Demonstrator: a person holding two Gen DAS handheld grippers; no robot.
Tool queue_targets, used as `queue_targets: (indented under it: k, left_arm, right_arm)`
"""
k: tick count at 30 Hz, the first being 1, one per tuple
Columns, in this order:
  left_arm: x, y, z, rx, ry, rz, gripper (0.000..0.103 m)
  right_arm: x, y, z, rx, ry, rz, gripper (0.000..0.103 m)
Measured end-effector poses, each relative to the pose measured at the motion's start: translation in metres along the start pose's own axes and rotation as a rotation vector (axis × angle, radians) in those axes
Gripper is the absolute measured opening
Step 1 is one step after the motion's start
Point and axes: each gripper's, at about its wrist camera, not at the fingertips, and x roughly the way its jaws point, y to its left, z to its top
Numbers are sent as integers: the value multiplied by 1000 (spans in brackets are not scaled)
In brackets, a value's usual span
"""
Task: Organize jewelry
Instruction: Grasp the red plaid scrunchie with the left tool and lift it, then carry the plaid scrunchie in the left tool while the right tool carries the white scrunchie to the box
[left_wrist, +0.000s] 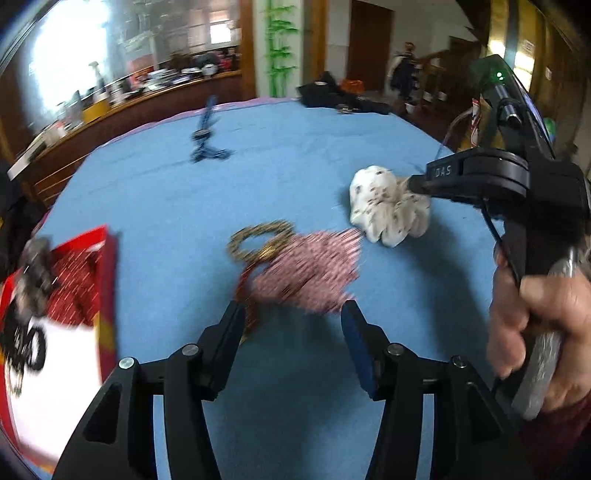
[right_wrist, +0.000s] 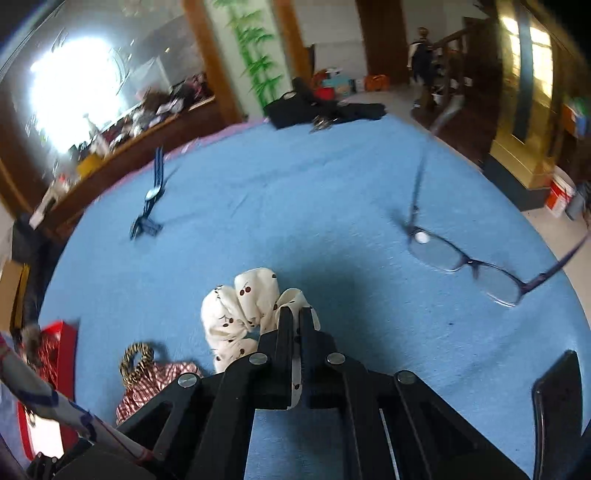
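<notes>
A white cherry-print scrunchie (right_wrist: 240, 314) lies on the blue tablecloth; my right gripper (right_wrist: 294, 314) is shut on its edge. It also shows in the left wrist view (left_wrist: 384, 206), pinched by the right gripper (left_wrist: 415, 182). My left gripper (left_wrist: 291, 314) is open, just in front of a pink checked scrunchie (left_wrist: 310, 269) and a leopard-print hair tie (left_wrist: 258, 240). A red box (left_wrist: 74, 295) stands at the left, with a grey fluffy item (left_wrist: 35, 273) and a black hair tie (left_wrist: 26, 347) in it.
Purple-framed glasses (right_wrist: 469, 266) lie to the right on the blue tablecloth (right_wrist: 295, 206). A blue striped strap (left_wrist: 207, 136) lies at the far side. Dark clothing (right_wrist: 321, 107) sits at the table's far edge. The pink scrunchie (right_wrist: 155, 384) and leopard tie (right_wrist: 135, 358) show left of the right gripper.
</notes>
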Motion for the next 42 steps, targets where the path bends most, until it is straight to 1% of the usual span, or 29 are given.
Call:
queue_targets:
  k: [3,8,13,15,16,17,19,22,26,28,32,36,39,42]
  left_arm:
    - [13,-10,12,26,10,-24,53]
    - [42,-16,22,42,58,7,53]
    - [64,-16,17,46,96,17,51]
    - [65,-15,16,45,77,14,49]
    - [65,-15,16,40,71,17,44]
    - [66,-15,15,41,65,22,32]
    - [65,-15,13,57,41,55,19]
    - [63,-14,10,66,27,66,14]
    - [52,-14,11,67,-15,69,13]
    - [45,-15,11,72,-50,81,13]
    - [33,-16,13,80,-112,120,13]
    - [23,-11,17,65,-168,155,13]
    - [18,-6,20,50,-191,162,13]
    - [15,-4,21,46,-208,173,13]
  right_arm:
    - [-1,-4,4,24,1,4,3]
    - [-3,-7,7,44,0,10,3]
    - [-5,-3,6,33,-3,13,3]
    - [-6,-2,5,29,-5,13,3]
    - [-6,-2,5,29,-6,13,3]
    - [-6,-1,4,27,-6,14,3]
    - [-6,1,3,17,-5,12,3]
    - [-5,2,2,10,-2,14,3]
    - [-8,5,0,-1,-14,16,3]
    - [-11,8,-1,-6,-28,18,3]
    - [-21,12,-3,-11,-58,48,3]
    - [-35,19,-6,-40,-108,72,4]
    - [-43,24,-7,-60,-144,79,4]
    - [-46,27,-8,-70,-159,87,4]
